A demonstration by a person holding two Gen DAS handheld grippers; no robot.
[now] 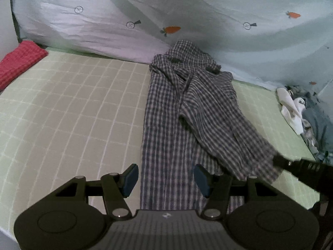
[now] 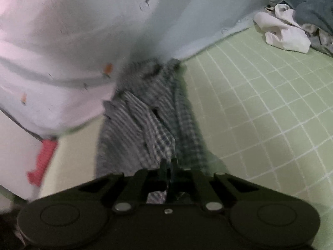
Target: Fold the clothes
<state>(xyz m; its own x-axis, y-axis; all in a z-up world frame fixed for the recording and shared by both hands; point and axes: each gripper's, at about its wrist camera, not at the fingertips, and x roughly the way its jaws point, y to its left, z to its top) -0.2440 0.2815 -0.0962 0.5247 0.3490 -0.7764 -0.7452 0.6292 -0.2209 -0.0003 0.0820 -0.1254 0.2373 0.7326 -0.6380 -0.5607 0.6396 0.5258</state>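
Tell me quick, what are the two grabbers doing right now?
Left gripper: open, holding nothing, over the checked shirt.
Right gripper: closed, pinching the checked shirt's edge.

A bedroom — checked mattress point(image 1: 72, 104), carrot-print quilt point(image 1: 187, 10).

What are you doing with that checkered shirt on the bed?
A person is folding clothes with a gripper in each hand. The checkered shirt lies stretched out on the green sheet. The right gripper is shut on one edge of the shirt, pulling part of it up and across. The left gripper is open above the near end of the shirt and holds nothing. More clothes wait in a pile at the corner of the bed.
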